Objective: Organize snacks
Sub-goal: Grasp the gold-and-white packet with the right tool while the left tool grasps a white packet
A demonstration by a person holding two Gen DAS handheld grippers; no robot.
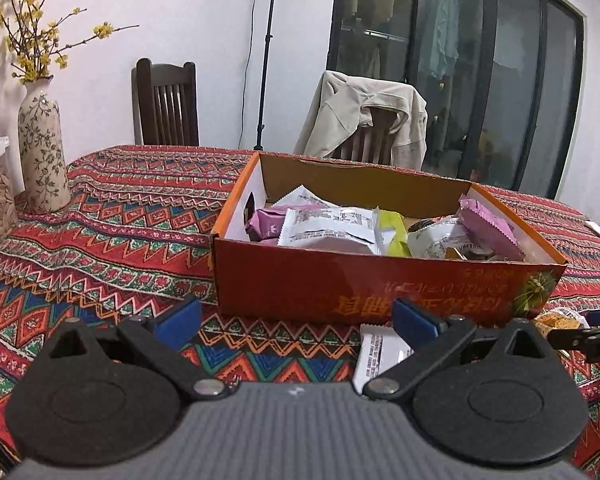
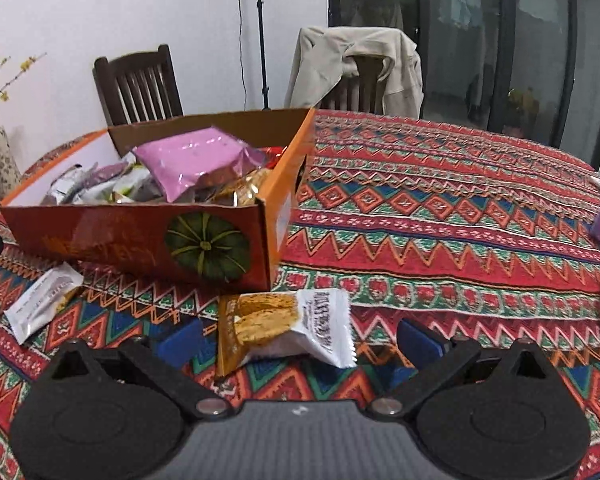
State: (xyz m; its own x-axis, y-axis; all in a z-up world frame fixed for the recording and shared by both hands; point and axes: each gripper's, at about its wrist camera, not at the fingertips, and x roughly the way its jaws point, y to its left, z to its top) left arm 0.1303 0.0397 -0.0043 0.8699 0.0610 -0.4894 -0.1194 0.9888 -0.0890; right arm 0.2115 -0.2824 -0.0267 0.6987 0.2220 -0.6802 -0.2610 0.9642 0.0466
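Snacks fill the box (image 2: 148,236) mid-table, while the right gripper (image 2: 298,338) gapes wide around a biscuit packet (image 2: 284,324) by its corner and the left gripper (image 1: 296,320) hangs released over a white packet (image 1: 380,354)

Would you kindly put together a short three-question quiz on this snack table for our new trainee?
1. True or false: the right tongs are shut on the orange-and-white snack packet.
2. Which lies outside the orange cardboard box: A) the pink packet, B) the white packet?
3. What hangs over the chair beyond the box?

Key:
1. False; they are open, the packet lying between them.
2. B.
3. A beige jacket.
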